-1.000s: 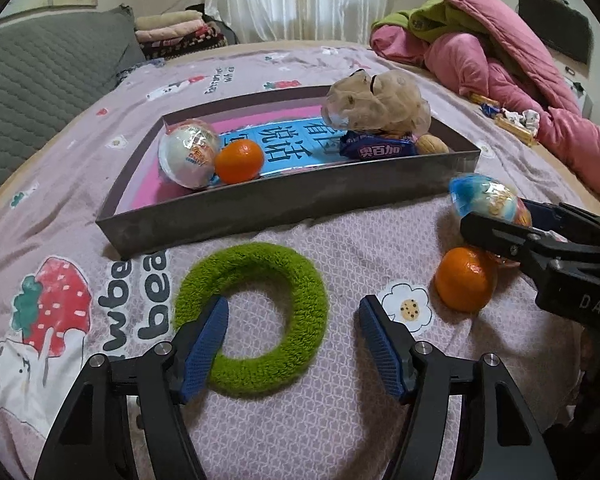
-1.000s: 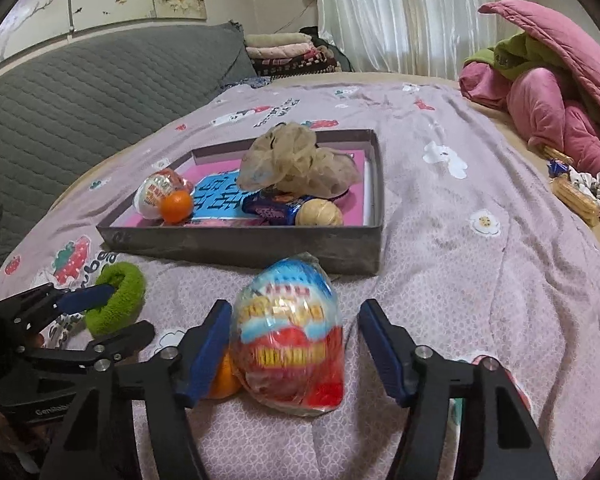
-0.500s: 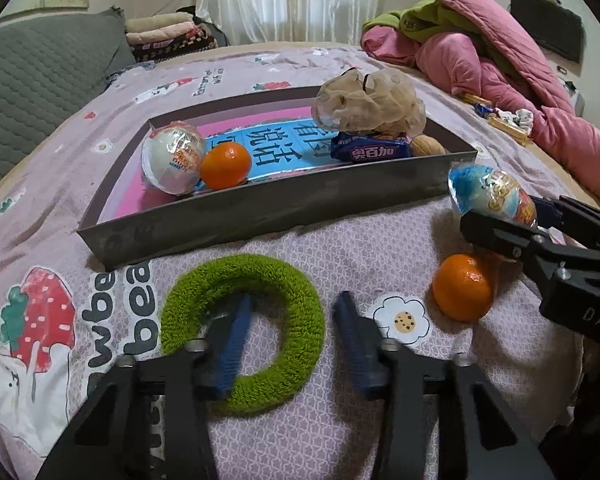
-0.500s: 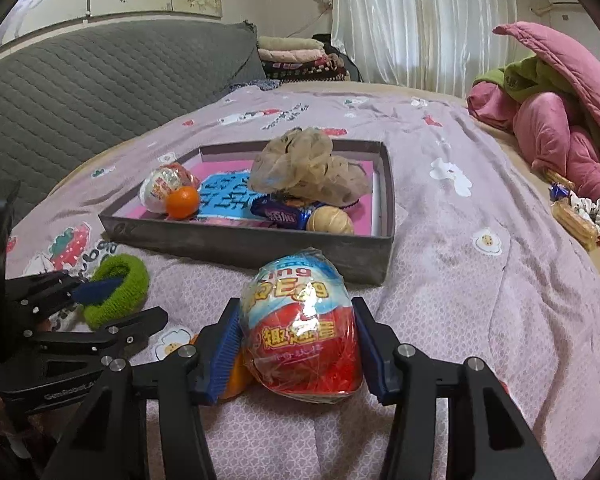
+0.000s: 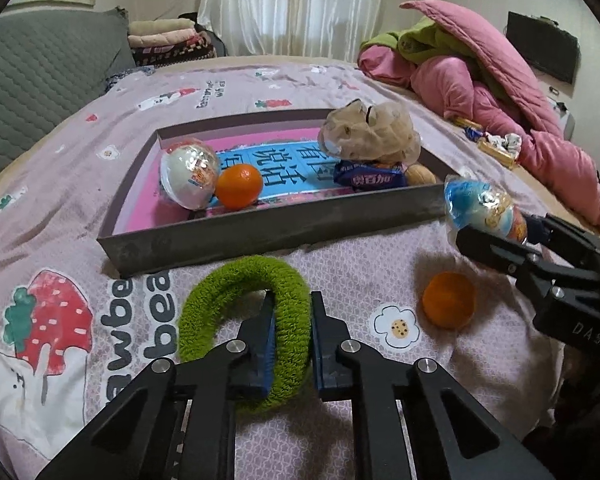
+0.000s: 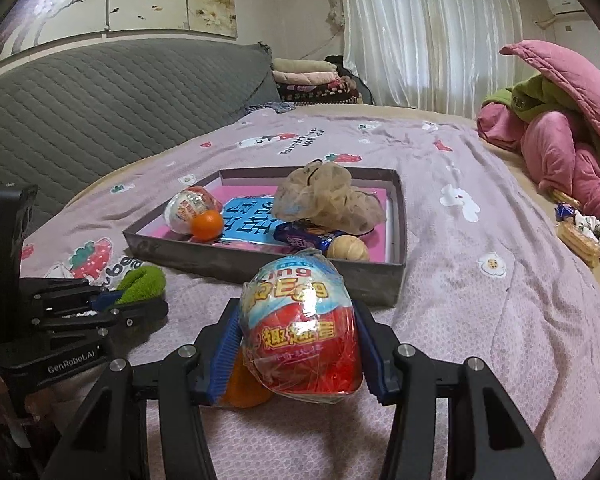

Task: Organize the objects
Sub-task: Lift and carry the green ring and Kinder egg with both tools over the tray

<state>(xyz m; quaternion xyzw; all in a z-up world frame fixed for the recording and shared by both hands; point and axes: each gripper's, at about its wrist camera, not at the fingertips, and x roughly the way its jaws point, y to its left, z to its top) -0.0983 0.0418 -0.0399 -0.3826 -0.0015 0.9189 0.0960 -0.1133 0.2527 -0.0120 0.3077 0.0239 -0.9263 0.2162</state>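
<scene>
My left gripper point(image 5: 291, 320) is shut on the right side of a green fuzzy ring point(image 5: 244, 320) and holds it just off the bedspread, in front of the grey tray point(image 5: 260, 236). My right gripper point(image 6: 298, 332) is shut on a red and blue wrapped toy egg point(image 6: 300, 320), lifted a little; the egg also shows in the left wrist view point(image 5: 482, 210). A loose orange point(image 5: 448, 300) lies on the bedspread under the right gripper. The tray holds a white toy egg point(image 5: 188, 180), an orange point(image 5: 238, 186), a beige mesh bundle point(image 5: 368, 136), a blue snack packet point(image 5: 368, 178) and a walnut point(image 5: 420, 176).
The tray point(image 6: 260, 264) sits mid-bed on a lilac printed bedspread point(image 6: 480, 320). Pink and green quilts point(image 5: 480, 80) are piled at the far right, with small snacks point(image 6: 580, 232) beside them. A grey headboard point(image 6: 100, 88) lies to the left.
My left gripper closed on the green ring and lifted it slightly. My right gripper closed on the toy egg and raised it off the bedspread, uncovering the loose orange.
</scene>
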